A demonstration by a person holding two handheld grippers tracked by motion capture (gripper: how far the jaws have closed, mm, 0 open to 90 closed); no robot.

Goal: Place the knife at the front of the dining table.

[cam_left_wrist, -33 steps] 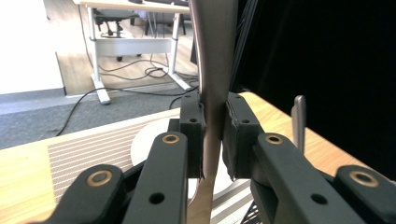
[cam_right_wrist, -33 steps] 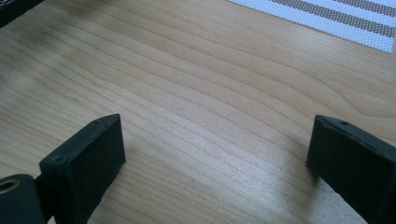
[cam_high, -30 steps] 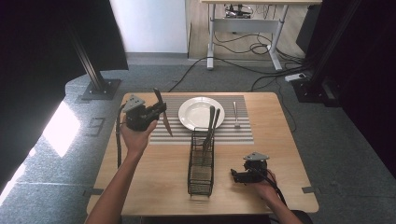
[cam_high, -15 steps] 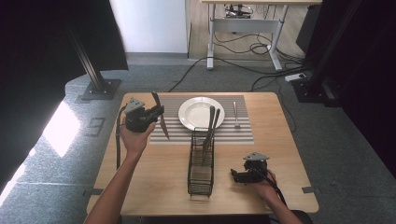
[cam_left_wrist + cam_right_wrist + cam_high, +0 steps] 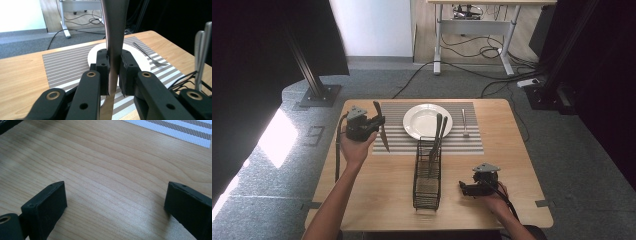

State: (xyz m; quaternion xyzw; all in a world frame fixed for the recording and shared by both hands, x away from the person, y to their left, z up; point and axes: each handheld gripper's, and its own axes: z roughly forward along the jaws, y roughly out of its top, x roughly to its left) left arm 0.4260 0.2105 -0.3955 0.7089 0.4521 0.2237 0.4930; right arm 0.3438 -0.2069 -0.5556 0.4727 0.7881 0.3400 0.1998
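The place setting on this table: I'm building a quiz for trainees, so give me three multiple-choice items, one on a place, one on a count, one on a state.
1. Where does the fork lie?
A. on the striped placemat, beside the white plate
B. inside the wire caddy
C. on the floor

2. How many utensils stand in the wire caddy?
A. none
B. two
C. five

3. How are the right gripper jaws set?
A. clamped on a spoon
B. open above bare wood
C. shut on the plate rim

Answers: 1 A, the fork rests on the stripes, apart from the plate. 2 B, two handles rise from the caddy. 3 B, the right gripper view shows the jaws wide apart with nothing between them.
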